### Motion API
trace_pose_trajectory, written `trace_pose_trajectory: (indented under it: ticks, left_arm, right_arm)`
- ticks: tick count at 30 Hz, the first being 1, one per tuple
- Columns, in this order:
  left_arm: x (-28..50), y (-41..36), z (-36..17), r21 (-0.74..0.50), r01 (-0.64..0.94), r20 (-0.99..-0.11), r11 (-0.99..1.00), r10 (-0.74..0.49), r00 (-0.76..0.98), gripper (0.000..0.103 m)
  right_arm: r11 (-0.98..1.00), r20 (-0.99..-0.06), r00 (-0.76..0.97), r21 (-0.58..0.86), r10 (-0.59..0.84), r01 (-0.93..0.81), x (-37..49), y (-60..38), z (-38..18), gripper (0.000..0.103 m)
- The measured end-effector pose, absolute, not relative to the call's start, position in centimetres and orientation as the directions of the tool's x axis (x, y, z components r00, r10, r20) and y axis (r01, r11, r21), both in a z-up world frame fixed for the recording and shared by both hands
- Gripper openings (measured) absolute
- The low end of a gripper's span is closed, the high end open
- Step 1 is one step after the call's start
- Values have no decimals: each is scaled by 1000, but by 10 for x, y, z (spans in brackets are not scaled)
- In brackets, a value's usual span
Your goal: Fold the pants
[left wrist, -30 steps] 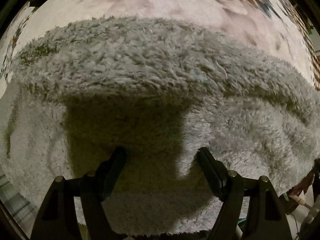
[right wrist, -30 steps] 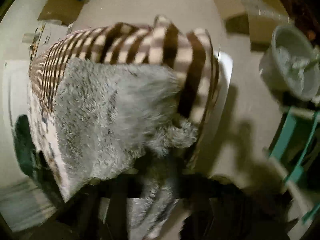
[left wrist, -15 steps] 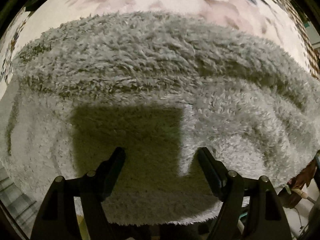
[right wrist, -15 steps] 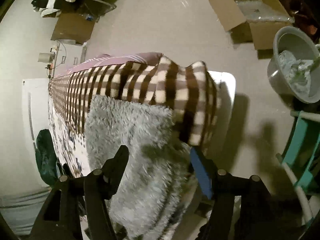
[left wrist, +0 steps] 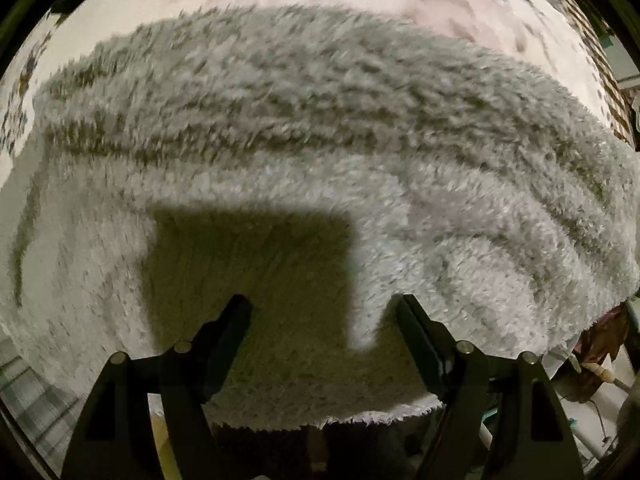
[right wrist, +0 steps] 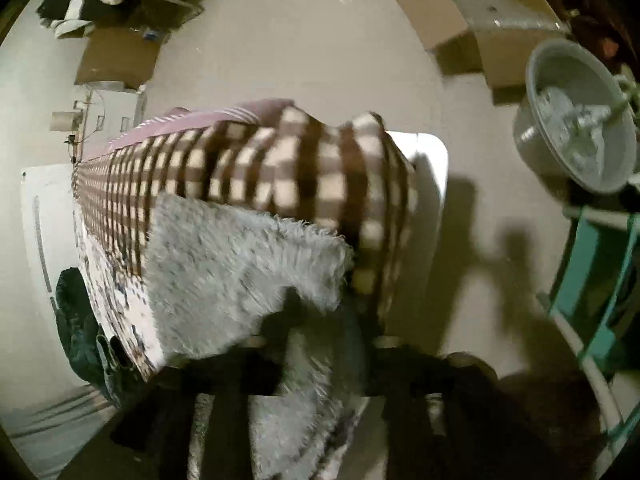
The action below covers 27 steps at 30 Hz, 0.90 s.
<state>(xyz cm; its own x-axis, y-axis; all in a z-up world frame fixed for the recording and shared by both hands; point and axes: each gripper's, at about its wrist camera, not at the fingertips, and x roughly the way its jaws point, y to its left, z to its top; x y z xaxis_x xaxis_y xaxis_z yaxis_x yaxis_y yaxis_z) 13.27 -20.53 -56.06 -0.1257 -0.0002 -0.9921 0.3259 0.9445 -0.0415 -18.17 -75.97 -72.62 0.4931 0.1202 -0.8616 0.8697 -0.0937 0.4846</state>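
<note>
Fluffy pants (right wrist: pixel 240 264) lie between the closing right claw (right wrist: pixel 320 312).

Beige floor (right wrist: pixel 304 40), cardboard boxes (right wrist: pixel 480 32), teal rack (right wrist: pixel 592 280), hard shadows.

Matte black plastic left claw (left wrist: pixel 322 322): two angular tapering fingers (left wrist: pixel 228 332) on triangular cut-out brackets, silver round rivets at the pivots.

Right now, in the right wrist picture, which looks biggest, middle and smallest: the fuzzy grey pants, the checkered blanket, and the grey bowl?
1. Checkered blanket and fuzzy grey pants: too alike to rank, and the pants lie nearer the camera, which makes them look bigger.
2. Grey bowl: clearly smallest.
</note>
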Motion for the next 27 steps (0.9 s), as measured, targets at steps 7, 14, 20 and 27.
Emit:
trace_pose_trajectory:
  ticks: [7, 14, 20, 27]
  left_arm:
    - [130, -195, -587, -111, 326, -986, 939, -63, -154, 103]
    - [133, -199, -608, -71, 339, -984, 938, -10, -180, 103]
    - [159, -225, -615, -53, 329, -982, 943, 10, -187, 103]
    - [150, -203, -570, -144, 195, -979, 970, -110, -174, 103]
  right_arm:
    - [-98, -793, 583, 575, 178, 812, -186, -723, -762, 75]
    - [-16, -717, 697, 697, 5, 717, -176, -720, -761, 55]
    - [8, -668, 743, 743, -34, 669, -175, -726, -749, 41]
    - [-37, -781, 622, 621, 65, 783, -182, -710, -740, 65]
